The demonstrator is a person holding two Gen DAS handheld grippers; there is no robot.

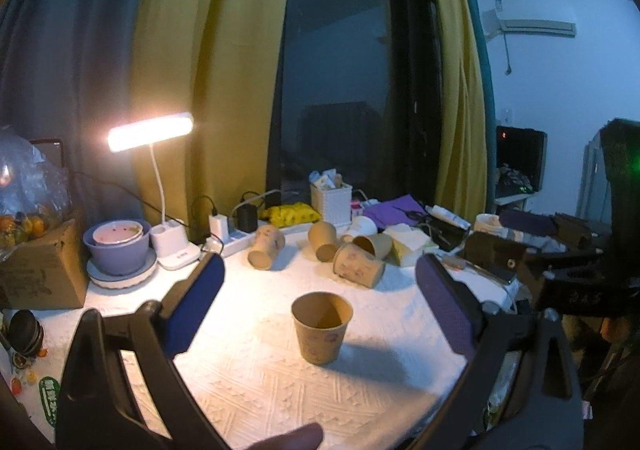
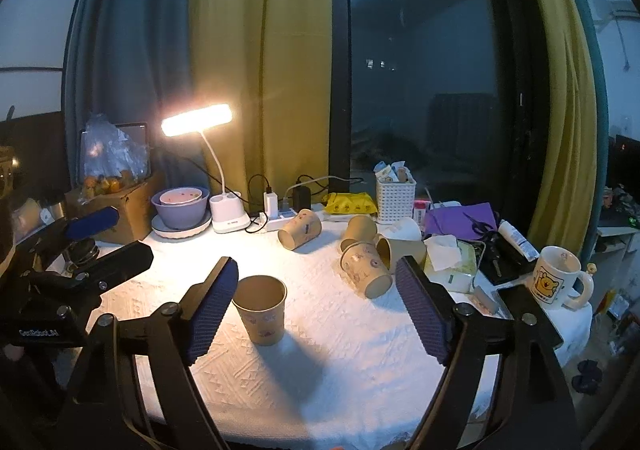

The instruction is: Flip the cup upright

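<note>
My left gripper was spread wide and held nothing, and so was my right gripper; in both views the blue pads stood well apart with cloth showing between them. Nearest me, low in the centre of the left view, one cup stood upright on the white cloth, mouth up, so that one seemed finished. In the right view it sat just beside my left-hand pad, and I judged that any careless swing of that finger could knock it flat again. Farther back, toward the middle of the frame, the other cups lay on their sides: one alone near the power strip, and a cluster of three touching or overlapping one another. I thought the cluster the real risk, since closing on one thin paper wall might crush it or roll its neighbours toward the tissue pack and the clutter at the right. The lone cup, being round, could also roll off toward the lamp base if nudged before I gripped it. Beyond, the mug stood near the table edge at the far right, easily bumped by a wide sweep.
</note>
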